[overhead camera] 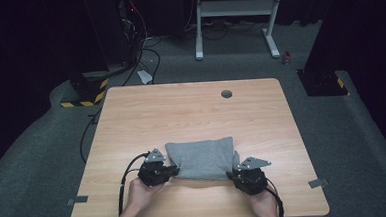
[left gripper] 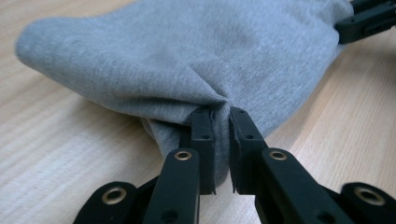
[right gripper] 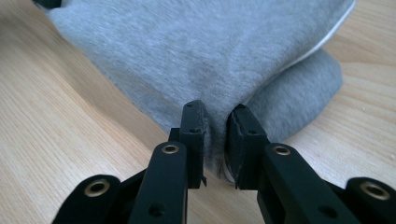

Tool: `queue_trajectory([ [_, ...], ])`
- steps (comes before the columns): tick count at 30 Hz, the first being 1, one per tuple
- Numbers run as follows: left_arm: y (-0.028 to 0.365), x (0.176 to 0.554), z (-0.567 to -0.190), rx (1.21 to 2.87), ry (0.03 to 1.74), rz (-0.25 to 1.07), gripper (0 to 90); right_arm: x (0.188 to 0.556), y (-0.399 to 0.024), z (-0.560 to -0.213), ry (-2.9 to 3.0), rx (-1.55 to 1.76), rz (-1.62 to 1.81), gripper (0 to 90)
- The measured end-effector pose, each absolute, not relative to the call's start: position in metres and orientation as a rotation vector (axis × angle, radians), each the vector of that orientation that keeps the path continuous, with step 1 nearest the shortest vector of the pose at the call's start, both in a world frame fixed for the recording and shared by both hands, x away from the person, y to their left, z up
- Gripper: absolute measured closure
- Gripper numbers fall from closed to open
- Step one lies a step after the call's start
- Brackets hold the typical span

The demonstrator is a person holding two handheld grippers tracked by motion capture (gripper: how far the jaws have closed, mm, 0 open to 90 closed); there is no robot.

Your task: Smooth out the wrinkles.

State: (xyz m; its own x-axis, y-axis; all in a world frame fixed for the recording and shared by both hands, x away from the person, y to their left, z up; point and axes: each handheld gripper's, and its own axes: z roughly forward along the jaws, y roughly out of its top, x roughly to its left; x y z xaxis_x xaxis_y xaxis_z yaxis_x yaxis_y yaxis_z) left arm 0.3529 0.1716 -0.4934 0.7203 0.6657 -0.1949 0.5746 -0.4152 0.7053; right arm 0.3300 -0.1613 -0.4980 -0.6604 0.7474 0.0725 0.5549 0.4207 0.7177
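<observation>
Two grippers hold one folded grey cloth (overhead camera: 202,159), which lies near the front edge of the desk (overhead camera: 191,106), about midway between its left and right edges. The left gripper (overhead camera: 173,170) has its jaws clamped on a bunched pinch of fabric at the cloth's front left corner; in the left gripper view the knit gathers into a tight pucker between the pads (left gripper: 205,135). The right gripper (overhead camera: 233,175) grips the front right corner, jaws closed on the fabric with a slightly wider gap, and a pale inner layer peeks out at the fold in the right gripper view (right gripper: 219,140).

My main worry is the right-hand grip: it looks the looser of the two, so a lift or pull could let the top layer slide free while the lower layers stay put, spoiling the fold. Each pinch may also have caught only some layers, so the bundle could fan open when raised. Uneven pulling between the hands would skew the cloth or drag it off the near edge, which is close. The fabric is soft and slack, so it will sag in the middle.
</observation>
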Motion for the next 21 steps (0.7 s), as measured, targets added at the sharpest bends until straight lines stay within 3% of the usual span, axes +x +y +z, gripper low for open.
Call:
queue_trajectory([
  [9, 0.160, 0.356, -0.502, 2.175, 0.940, 0.199, 81.6, 0.337, -0.160, -0.509, 2.410, 1.164, 0.995, 76.5],
  [21, 0.155, 0.377, -0.504, 2.111, 1.018, 0.213, 81.2, 0.368, -0.157, -0.509, 2.358, 1.216, 0.949, 76.2],
])
